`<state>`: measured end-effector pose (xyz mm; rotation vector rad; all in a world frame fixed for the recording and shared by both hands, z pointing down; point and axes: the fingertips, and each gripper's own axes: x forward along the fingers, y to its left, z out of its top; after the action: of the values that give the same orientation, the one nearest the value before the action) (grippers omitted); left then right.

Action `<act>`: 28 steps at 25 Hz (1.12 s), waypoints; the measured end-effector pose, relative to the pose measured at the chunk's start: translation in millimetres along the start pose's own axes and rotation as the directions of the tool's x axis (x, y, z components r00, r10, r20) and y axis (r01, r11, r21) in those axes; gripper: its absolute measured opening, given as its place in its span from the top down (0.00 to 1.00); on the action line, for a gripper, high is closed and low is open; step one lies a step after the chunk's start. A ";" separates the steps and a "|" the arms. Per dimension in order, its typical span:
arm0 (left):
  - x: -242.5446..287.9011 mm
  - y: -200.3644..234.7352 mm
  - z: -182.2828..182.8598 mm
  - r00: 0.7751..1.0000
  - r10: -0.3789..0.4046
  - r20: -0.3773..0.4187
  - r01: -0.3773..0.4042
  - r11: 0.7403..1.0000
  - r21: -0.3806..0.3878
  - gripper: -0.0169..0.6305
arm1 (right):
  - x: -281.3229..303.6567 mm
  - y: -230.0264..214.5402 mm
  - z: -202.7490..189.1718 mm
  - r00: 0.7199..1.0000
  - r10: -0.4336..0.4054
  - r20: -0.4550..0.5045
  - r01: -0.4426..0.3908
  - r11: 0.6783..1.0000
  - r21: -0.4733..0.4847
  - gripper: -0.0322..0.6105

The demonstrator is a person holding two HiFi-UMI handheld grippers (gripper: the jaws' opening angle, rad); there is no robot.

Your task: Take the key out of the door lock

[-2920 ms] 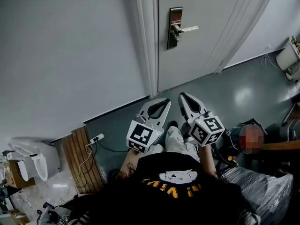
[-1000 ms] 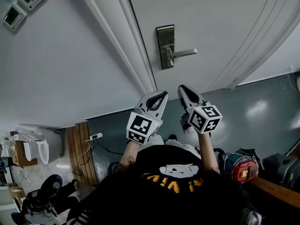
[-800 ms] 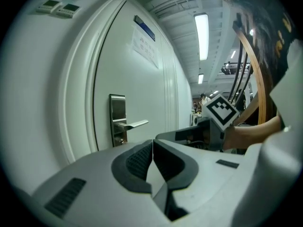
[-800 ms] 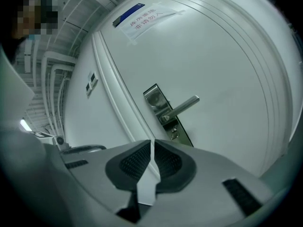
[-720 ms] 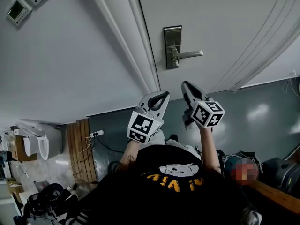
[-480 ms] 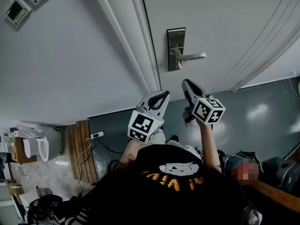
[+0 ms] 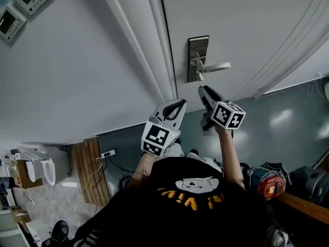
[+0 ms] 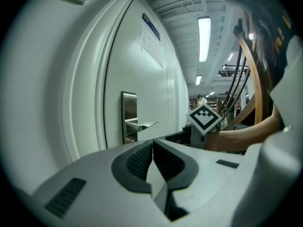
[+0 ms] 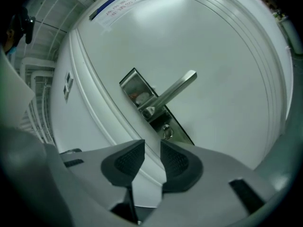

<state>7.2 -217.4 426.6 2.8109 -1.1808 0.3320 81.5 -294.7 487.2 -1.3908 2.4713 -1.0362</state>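
Since the look a second ago, both claws have closed on the white panelled door (image 7: 257, 24), and the tall brushed-steel lock plate (image 7: 198, 48) now sits just above my right claw (image 9: 152, 148) in the head view. That claw's jaws have just been opening. They now stand released, with a clear gap and nothing between the ribbed pads.

The small silver key (image 9: 166, 132) is still in the lock, low on the plate and under the straight silver lever handle (image 9: 173, 91). From the right claw it lies ahead, a little above the gap and just to its right, near but not yet touching. It is too small for me to be sure, but its stem seems to stick out of the plate towards me, so I judge the pull must come straight back along that line.

My left claw (image 8: 153, 143) is clenched, pads together on nothing. It hangs lower and further to the left, so the right one is nearer.
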 end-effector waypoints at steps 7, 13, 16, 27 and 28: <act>9.1 13.5 -0.1 1.000 -0.030 0.006 0.030 0.999 0.011 0.96 | 22.9 -18.5 0.5 0.999 -0.037 0.004 0.036 0.994 0.103 0.75; 15.4 19.5 4.6 0.998 -0.055 0.014 0.055 0.998 0.011 0.96 | 43.4 -32.6 6.2 0.998 -0.056 0.013 0.053 0.979 0.196 0.72; 17.3 24.2 4.4 0.998 -0.055 0.017 0.055 0.998 0.017 0.96 | 52.4 -35.5 8.4 0.998 -0.055 0.022 0.048 0.970 0.237 0.73; 15.9 45.5 -4.9 1.000 -0.022 -0.005 0.022 1.000 -0.002 0.96 | 69.6 -40.3 8.5 0.998 -0.042 0.045 0.026 0.953 0.303 0.84; 15.8 47.7 -5.4 1.000 -0.019 -0.006 0.019 1.000 -0.005 0.96 | 70.0 -40.1 8.3 0.998 -0.033 0.056 0.013 0.943 0.332 0.84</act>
<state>-17.0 -261.0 434.7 2.8132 -1.1521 0.3356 73.5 -368.2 520.7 -1.3226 2.1167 -1.3202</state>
